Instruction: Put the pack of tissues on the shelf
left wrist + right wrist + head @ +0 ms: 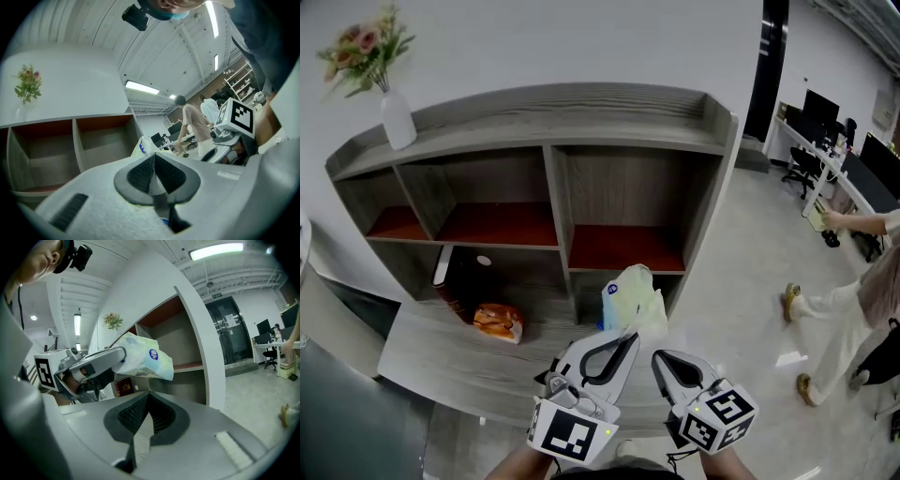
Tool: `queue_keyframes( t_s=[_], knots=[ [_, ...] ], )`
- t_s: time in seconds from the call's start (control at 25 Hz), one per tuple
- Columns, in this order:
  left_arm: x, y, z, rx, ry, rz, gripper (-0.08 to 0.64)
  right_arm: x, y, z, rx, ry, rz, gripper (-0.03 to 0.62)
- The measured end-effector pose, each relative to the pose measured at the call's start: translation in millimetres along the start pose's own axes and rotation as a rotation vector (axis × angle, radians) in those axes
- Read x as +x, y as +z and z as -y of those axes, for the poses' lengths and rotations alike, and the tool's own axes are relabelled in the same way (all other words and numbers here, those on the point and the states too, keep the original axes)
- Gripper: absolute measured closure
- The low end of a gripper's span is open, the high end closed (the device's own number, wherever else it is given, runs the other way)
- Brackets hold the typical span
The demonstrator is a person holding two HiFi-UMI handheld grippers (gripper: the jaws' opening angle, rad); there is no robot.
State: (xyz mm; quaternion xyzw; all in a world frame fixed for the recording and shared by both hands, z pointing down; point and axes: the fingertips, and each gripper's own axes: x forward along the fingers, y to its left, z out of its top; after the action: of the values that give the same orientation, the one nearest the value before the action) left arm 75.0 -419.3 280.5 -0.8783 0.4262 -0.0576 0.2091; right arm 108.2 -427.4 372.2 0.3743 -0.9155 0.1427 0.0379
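Ahead of the left gripper [628, 342], the upper right compartment [623, 246] of the shelf [581, 98] is open room, as is the middle compartment [497, 223] left of it, with a divider [558, 197] between them. Lower left of the gripper, a dark box [461, 277] and an orange packet [498, 322] occupy the ledge [469, 366].

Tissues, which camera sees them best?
The right gripper view. It shows the tissues from the side, blue logo and all, pinched at one end by the left tool. The head view shows them from above, lower end behind that tool. The left gripper view shows only a corner past its shut jaws.
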Motion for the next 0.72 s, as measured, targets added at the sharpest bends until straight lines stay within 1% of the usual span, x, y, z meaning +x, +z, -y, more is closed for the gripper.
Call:
queue_keyframes(
  t_s=[0.12, 0.32, 0.44, 0.52, 0.64, 0.72],
  knots=[
    [12.4, 5.2, -4.0, 0.039, 0.009, -0.011, 0.555, 2.4, 4.5, 10.1, -0.005, 0.015, 0.002, 0.592],
    [30.1, 7.8, -13.4, 0.048, 0.056, 0.012, 0.555, 10.2, 12.2, 23.5, -0.012, 0.047, 0.004, 0.592],
    [39.4, 6.5, -19.4, 0.072, 0.075, 0.005, 0.555, 14.6, 13.6, 30.0, -0.009, 0.066, 0.0, 0.592],
    [46.3, 6.9, -22.9, 0.073, 0.093, 0.027, 0.555, 16.5, 13.7, 34.6, -0.009, 0.074, -0.003, 0.592],
    [56.0, -1.6, -25.6, 0.087, 0.092, -0.014, 0.555, 18.4, 13.2, 41.9, -0.01, 0.081, -0.007, 0.592],
    [63.5, -4.1, -26.8, 0.078, 0.109, 0.014, 0.555, 19.7, 13.0, 47.1, -0.008, 0.086, -0.008, 0.592]
  ],
)
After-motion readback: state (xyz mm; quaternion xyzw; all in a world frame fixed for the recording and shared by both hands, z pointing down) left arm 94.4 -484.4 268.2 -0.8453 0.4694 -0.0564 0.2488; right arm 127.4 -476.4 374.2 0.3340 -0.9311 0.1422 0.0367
